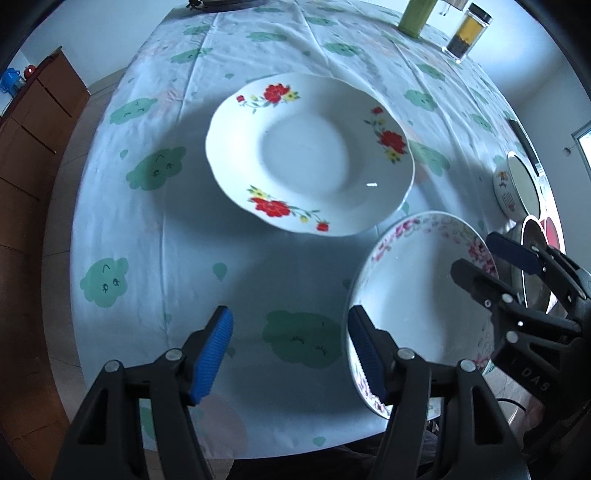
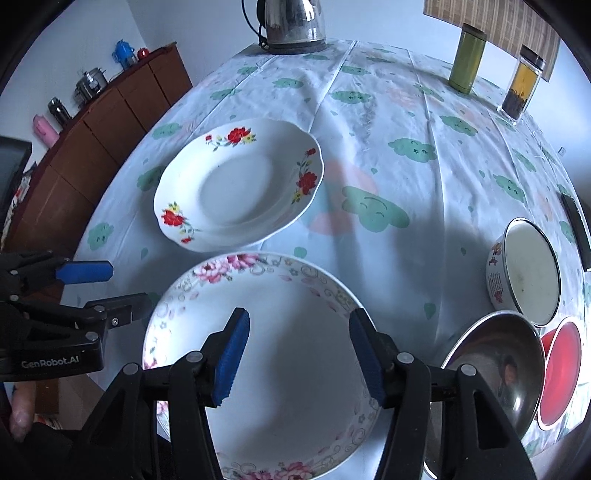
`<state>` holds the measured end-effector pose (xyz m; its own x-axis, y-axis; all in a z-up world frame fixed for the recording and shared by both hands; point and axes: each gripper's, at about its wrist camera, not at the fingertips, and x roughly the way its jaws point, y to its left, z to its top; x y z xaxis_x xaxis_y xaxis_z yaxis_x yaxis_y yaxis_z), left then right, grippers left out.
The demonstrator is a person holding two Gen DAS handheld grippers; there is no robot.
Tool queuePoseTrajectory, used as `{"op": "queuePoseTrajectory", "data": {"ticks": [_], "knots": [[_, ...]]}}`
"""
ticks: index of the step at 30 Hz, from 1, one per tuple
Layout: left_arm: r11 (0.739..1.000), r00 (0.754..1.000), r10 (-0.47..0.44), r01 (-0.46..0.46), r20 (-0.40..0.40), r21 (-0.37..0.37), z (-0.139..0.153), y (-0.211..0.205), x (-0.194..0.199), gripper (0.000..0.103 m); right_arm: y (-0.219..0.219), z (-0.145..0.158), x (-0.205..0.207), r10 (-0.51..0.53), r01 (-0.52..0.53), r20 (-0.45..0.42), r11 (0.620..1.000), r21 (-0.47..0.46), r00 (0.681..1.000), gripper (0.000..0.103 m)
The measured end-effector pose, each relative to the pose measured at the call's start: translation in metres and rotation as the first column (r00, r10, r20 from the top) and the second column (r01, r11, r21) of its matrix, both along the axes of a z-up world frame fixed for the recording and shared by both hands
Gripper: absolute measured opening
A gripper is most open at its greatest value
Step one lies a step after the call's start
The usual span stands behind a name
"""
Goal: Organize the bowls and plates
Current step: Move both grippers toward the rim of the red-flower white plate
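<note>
A white plate with red flowers (image 1: 306, 155) (image 2: 236, 192) lies in the middle of the table. Nearer the front edge lies a deeper plate with a pink flower rim (image 1: 413, 288) (image 2: 280, 295). My right gripper (image 2: 299, 360) (image 1: 480, 258) hangs over the pink plate, jaws open, pads touching nothing. My left gripper (image 1: 290, 354) (image 2: 129, 286) is open over bare tablecloth just left of the pink plate, with nothing between its fingers.
On the right stand a white enamel bowl (image 2: 524, 273), a steel bowl (image 2: 495, 362) and a red bowl (image 2: 561, 369). A kettle (image 2: 291, 22), a green canister (image 2: 467, 59) and a spice jar (image 2: 521, 88) line the far edge. A brown cabinet (image 2: 103, 140) stands left of the table.
</note>
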<state>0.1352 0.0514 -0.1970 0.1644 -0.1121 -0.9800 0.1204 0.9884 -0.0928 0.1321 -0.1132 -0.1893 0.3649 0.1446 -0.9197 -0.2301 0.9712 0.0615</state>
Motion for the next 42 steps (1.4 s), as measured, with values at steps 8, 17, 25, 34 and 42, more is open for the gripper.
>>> {"op": "queuePoseTrajectory", "data": {"ticks": [8,17,25,34,42], "knots": [[1.0,1.0,0.018,-0.018,0.018,0.011,0.003,0.008,0.01,0.066,0.002,0.001,0.008,-0.003,0.003,-0.009,1.0,0.002,1.0,0.059],[0.999,0.999,0.049,-0.049,0.021,0.016,0.002,0.024,0.024,0.066,0.002,0.003,0.018,-0.023,0.023,-0.014,0.999,0.033,1.0,0.055],[0.997,0.997,0.067,-0.068,0.025,0.027,-0.001,0.035,0.039,0.066,0.0,0.003,0.029,-0.042,0.044,-0.031,0.997,0.057,0.999,0.046],[0.996,0.996,0.076,-0.078,0.047,0.053,-0.002,0.044,0.062,0.066,-0.002,-0.001,0.048,-0.067,0.073,-0.067,0.993,0.094,0.996,0.04],[0.994,0.995,0.08,-0.084,0.057,0.073,-0.004,0.049,0.083,0.066,0.0,-0.005,0.068,-0.076,0.085,-0.094,0.991,0.104,0.993,0.039]]}}
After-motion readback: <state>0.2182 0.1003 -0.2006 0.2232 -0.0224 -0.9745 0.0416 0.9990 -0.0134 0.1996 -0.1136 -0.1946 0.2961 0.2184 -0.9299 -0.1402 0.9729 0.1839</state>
